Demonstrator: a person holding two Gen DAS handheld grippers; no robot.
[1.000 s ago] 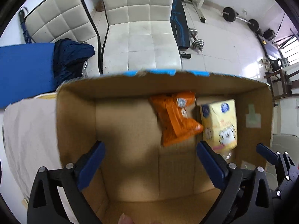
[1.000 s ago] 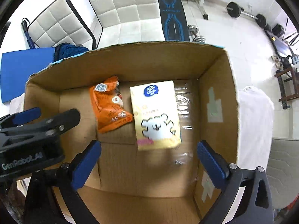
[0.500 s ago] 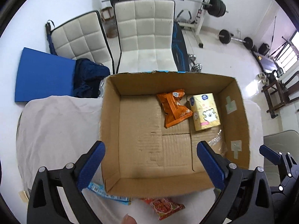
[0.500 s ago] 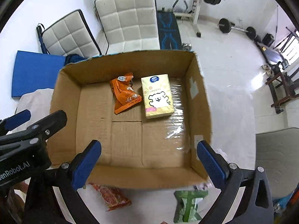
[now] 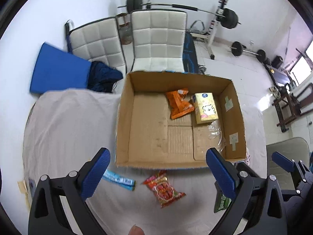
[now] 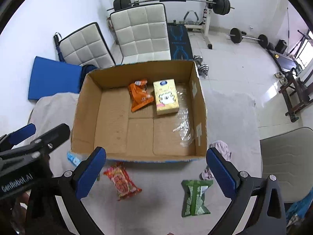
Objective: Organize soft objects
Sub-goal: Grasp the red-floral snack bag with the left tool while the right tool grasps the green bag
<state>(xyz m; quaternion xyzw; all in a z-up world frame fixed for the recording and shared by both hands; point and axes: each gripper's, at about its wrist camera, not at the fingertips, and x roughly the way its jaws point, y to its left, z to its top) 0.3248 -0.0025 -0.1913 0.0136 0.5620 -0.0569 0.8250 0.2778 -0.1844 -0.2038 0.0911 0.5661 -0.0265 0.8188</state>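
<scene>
The left hand-held gripper (image 5: 157, 173) is hovering with its jaws spread wide and nothing between them, above the near edge of the cloth-covered desk (image 5: 64, 121). On the desk, a blue packet (image 5: 119, 180) is lying at the box's 7 o'clock corner, and a red snack packet (image 5: 164, 188) is sitting just beside the box's 6 o'clock wall. The cardboard box (image 6: 86, 105) is standing open on the desk; inside it, toward 12 o'clock, an orange snack bag (image 6: 139, 95) is lying just beside a yellow tissue pack (image 6: 165, 97), which is on its 3 o'clock side. A green packet (image 6: 193, 197) is lying on the desk near the box's 5 o'clock corner, with a pink cloth (image 6: 222, 149) beside that corner. The right hand-held gripper (image 6: 155, 173) is likewise hanging wide open and empty, over the desk.
</scene>
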